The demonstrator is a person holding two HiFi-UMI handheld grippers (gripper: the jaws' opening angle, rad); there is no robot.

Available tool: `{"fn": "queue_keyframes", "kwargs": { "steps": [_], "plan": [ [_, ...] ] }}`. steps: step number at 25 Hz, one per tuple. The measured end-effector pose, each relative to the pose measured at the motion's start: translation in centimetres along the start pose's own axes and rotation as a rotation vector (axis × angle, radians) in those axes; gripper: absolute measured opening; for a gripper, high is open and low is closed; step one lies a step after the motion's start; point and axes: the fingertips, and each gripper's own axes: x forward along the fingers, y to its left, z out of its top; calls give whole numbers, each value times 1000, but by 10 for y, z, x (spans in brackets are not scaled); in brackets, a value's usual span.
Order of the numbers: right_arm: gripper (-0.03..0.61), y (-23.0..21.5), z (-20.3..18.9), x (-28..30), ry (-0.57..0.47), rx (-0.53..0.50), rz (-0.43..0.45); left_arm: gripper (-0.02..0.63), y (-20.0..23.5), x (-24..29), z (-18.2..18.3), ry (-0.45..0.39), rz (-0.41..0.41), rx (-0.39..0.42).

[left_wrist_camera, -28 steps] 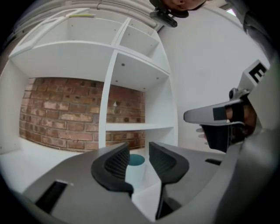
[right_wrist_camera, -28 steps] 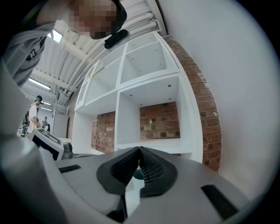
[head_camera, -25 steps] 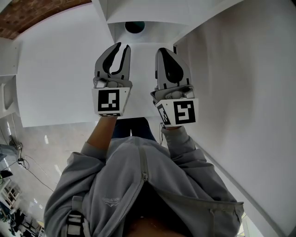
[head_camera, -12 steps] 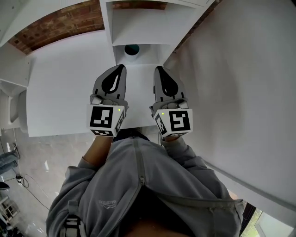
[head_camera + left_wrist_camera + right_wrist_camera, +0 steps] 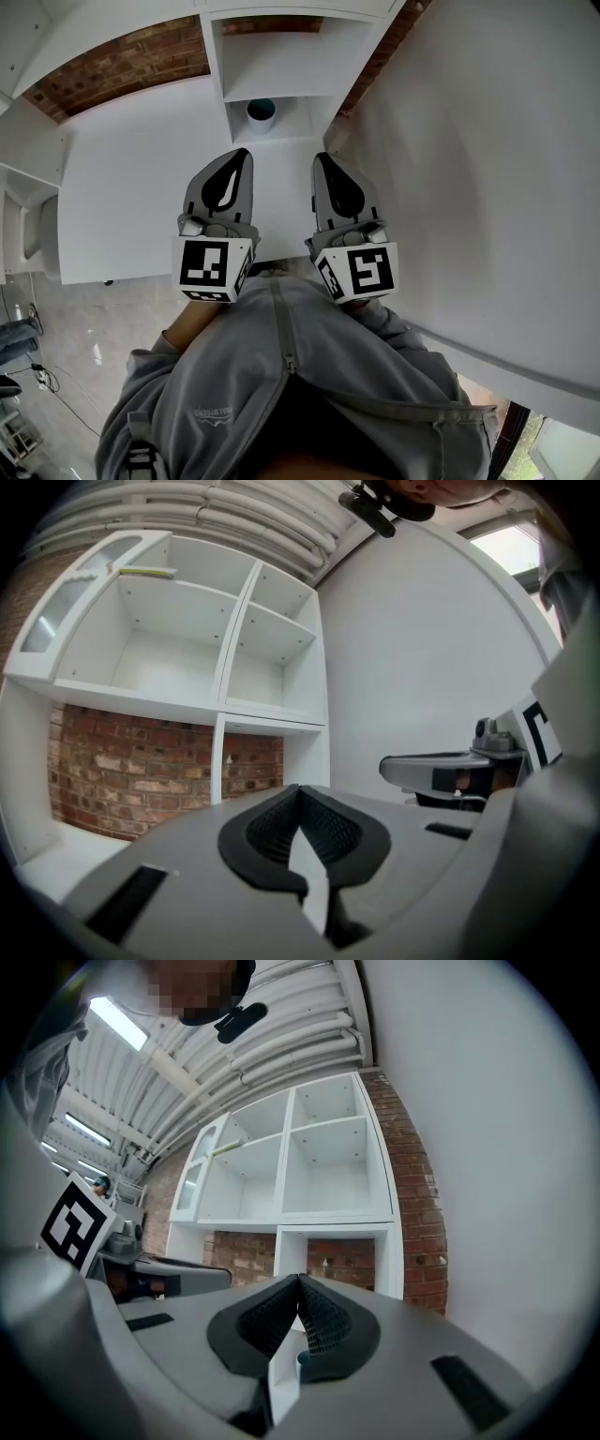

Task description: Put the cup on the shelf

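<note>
Right gripper view: cup (image 5: 302, 1357) (mostly hidden)

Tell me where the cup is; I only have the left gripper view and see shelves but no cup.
Observer: Head view: the cup stands upright in the shelf's low compartment, untouched.
Operator: Is the right gripper carrying anything?
Observer: No. Its own view shows the fingers together, nothing between them.
Operator: Is the left gripper touching the cup?
Observer: No, the head view shows it well short.
</note>
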Motion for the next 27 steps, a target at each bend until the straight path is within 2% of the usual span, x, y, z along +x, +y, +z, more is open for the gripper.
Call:
{"fn": "queue_keyframes", "kwargs": {
  "steps": [5, 27],
  "plan": [
    [26, 0, 0, -8, 2, -15, 0, 6, -7, -4, 5, -6, 5, 23],
    [26, -6, -9, -11, -5, 10, 20, 6, -13, -6, -1, -23, 49, 35]
  ]
}}
